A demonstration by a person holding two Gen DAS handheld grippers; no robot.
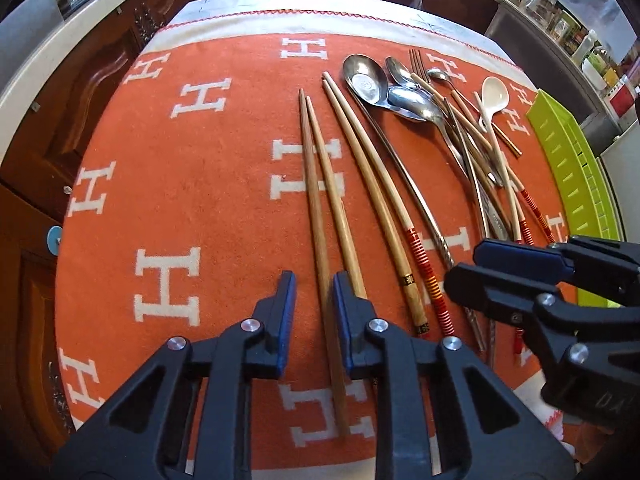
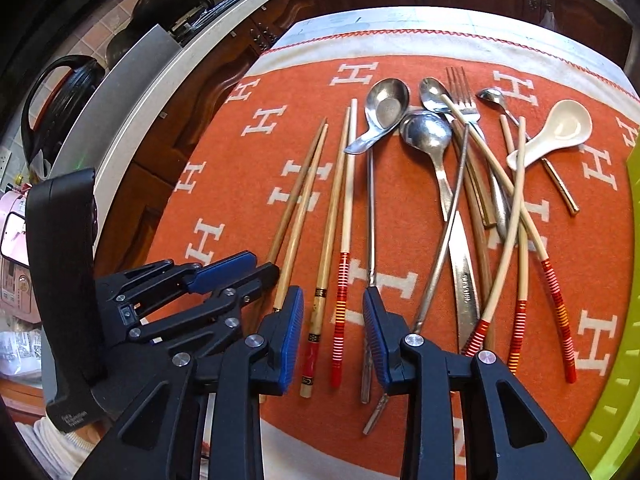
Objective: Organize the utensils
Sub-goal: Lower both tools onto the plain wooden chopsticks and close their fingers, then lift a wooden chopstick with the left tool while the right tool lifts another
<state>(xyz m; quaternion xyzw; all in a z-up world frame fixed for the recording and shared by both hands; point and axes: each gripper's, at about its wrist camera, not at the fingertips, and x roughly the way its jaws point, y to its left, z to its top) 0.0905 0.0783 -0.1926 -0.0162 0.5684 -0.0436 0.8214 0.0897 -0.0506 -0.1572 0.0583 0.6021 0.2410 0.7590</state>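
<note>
Left claw sits low over the orange H-patterned cloth on the table, fingers spread; one plain wooden chopstick of a pair runs through the gap between the blue pads, touching neither as far as visible; its twin lies just beside, passing under the right-hand pad; right claw also spread, hovering over the ends of two chopsticks, one with a patterned dark-and-red end, one with red-striped end; nothing pinched by either claw; a thin metal chopstick lies just at the right claw's outer pad; further right a tangled heap: big metal spoon, second metal spoon, fork, small teaspoon, white ceramic spoon, more red-striped chopsticks crossing over one another and over the handles; green plastic tray sits at the right edge of the cloth, apart from the heap; in the right wrist view the left claw shows beside the right one, near the plain pair; kitchen cabinets behind the table.
</note>
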